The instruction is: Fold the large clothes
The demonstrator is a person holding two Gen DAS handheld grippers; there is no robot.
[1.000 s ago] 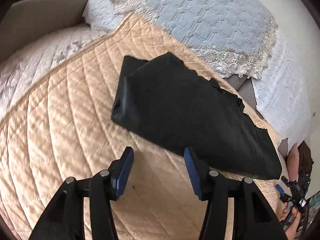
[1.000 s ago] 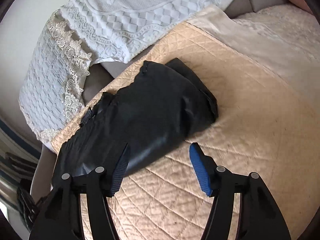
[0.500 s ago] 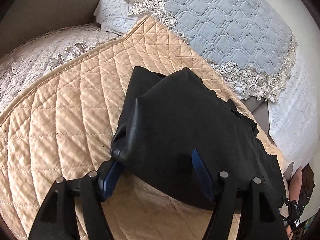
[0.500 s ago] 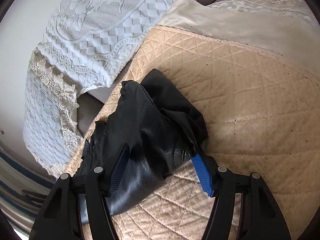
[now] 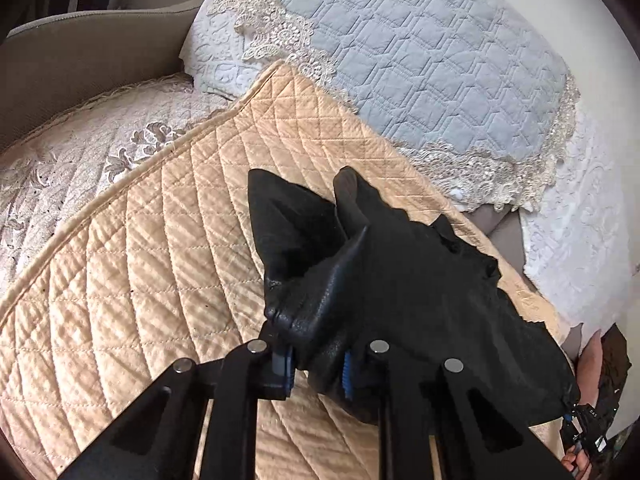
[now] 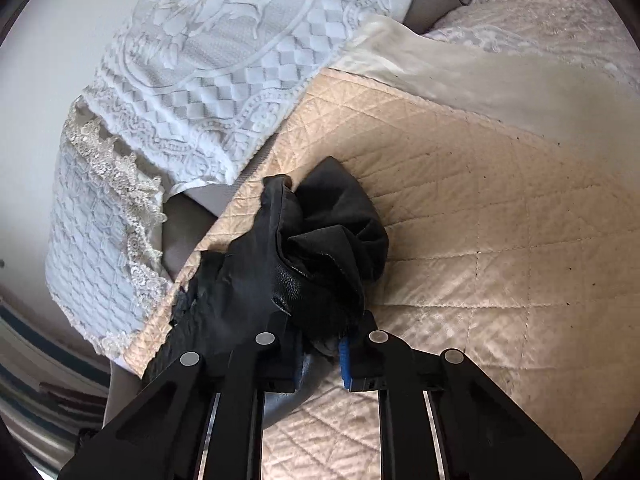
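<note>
A black leather-like garment point(image 5: 392, 280) lies partly folded on a peach quilted cover point(image 5: 160, 260). My left gripper point(image 5: 316, 368) is shut on the garment's near edge, its blue pads pinching a bunched fold that lifts off the cover. In the right wrist view the same garment point(image 6: 296, 268) is crumpled, and my right gripper point(image 6: 320, 356) is shut on its near end. Much of both pairs of pads is hidden by the fabric.
A grey-blue quilted pillow with lace trim point(image 5: 420, 60) and a white embossed pillow point(image 6: 224, 60) lie at the head of the bed. A pale floral bedspread point(image 5: 80, 160) lies left of the cover. A brown headboard point(image 5: 80, 52) stands behind.
Both grippers moved forward onto the garment and went from open to shut on its near edge. The fabric bunched up and lifted.
</note>
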